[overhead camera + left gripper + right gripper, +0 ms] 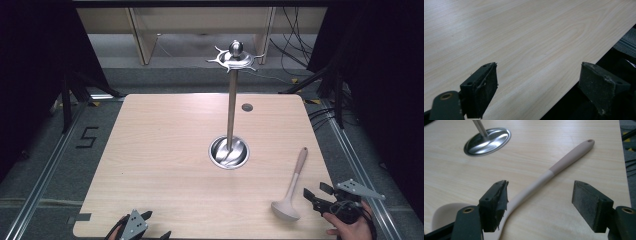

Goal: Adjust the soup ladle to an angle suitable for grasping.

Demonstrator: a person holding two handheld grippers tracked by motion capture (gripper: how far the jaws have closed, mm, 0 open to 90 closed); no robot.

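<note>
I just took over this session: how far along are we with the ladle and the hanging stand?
Nothing looks done yet: the ladle lies flat on the table, and the stand holds nothing on its hooks. In hand: the right gripper hovers with open jaws over the ladle's handle, not yet gripping. The left gripper waits open at the table's near edge. Probably left: grasp, lift, and hang the ladle.
</note>
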